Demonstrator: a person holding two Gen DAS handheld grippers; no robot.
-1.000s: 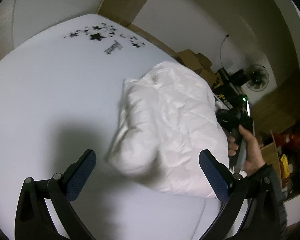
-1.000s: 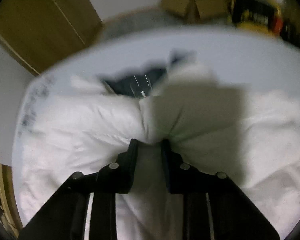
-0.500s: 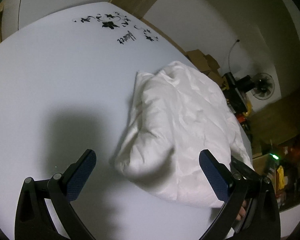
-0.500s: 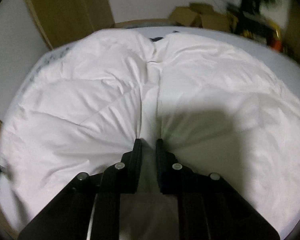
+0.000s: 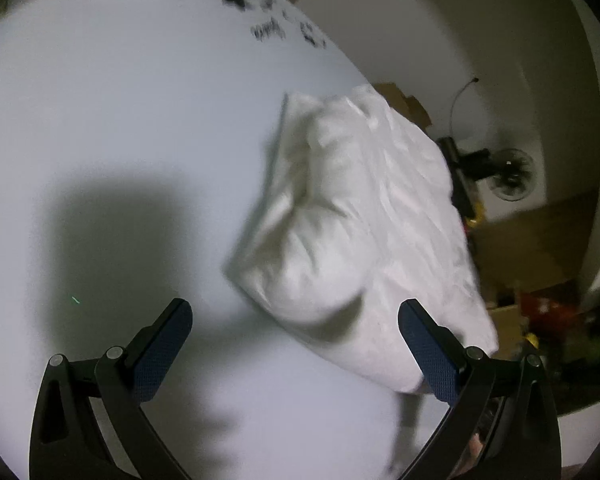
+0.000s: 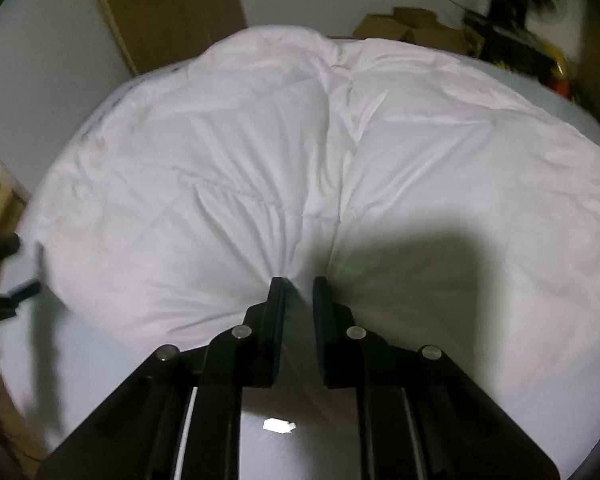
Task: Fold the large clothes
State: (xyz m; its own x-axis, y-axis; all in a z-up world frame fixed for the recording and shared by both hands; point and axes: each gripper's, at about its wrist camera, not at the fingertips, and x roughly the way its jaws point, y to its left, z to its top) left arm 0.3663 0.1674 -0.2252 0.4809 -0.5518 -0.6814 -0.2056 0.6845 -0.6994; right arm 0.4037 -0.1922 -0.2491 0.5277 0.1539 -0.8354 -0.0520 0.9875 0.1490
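- On the white worktop (image 5: 100, 152), toward its right edge, I've got the puffy white garment (image 5: 364, 224) lying bundled.
- My right claw (image 6: 299, 280) is clenched on a gathered pinch of that garment's near edge, fabric bunched between the pads.
- My left claw (image 5: 294, 320) hangs spread wide over bare worktop, nothing in it, its right finger (image 5: 428, 352) just beside the bundle's near corner.
- Black printed lettering (image 5: 268, 32) sits blurred at the far edge.

Padded jacket (image 5: 364, 232) on bed (image 5: 120, 140), boxes (image 6: 404, 28) behind
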